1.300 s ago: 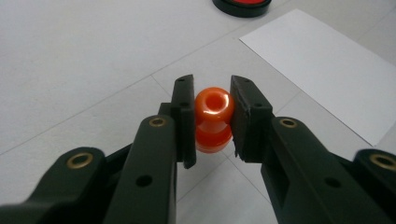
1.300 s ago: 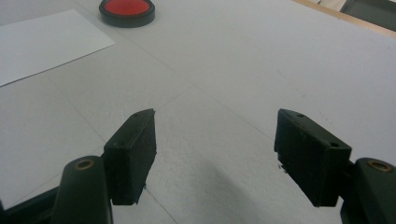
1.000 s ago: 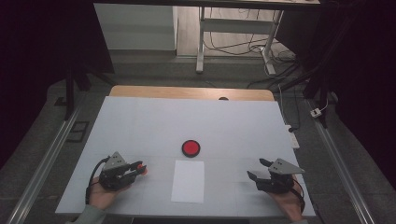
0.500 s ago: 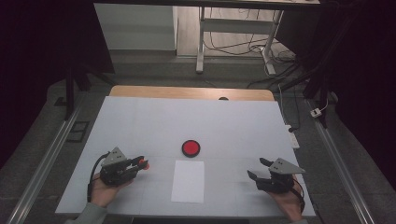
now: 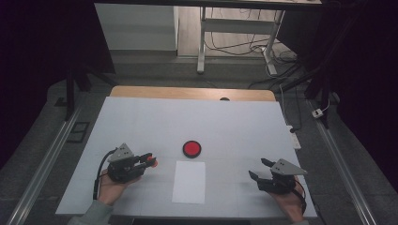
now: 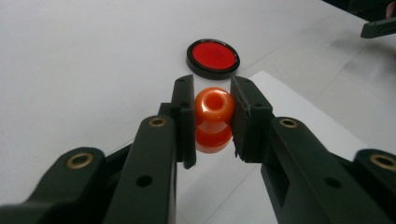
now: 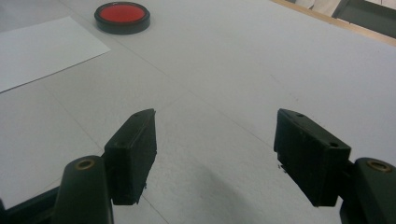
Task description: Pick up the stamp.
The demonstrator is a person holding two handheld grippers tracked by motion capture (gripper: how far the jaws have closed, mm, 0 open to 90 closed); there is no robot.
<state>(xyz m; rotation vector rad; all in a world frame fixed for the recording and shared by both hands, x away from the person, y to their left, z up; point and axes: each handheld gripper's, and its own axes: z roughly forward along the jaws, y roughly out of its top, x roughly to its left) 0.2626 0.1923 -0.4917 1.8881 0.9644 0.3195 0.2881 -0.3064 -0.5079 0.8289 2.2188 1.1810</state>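
On the matte white desk (image 5: 234, 126), left fingers (image 6: 184, 116) clench a glossy orange bead (image 6: 214, 119); right fingers (image 7: 133, 149) spread, near flat paper (image 5: 189, 182) and red disc (image 5: 191, 148).

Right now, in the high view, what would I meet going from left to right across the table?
Left gripper holding a small orange stamp-like piece → round red disc with a black rim → right gripper, jaws open. The white sheet of paper overlaps the disc's span, so I leave it out.
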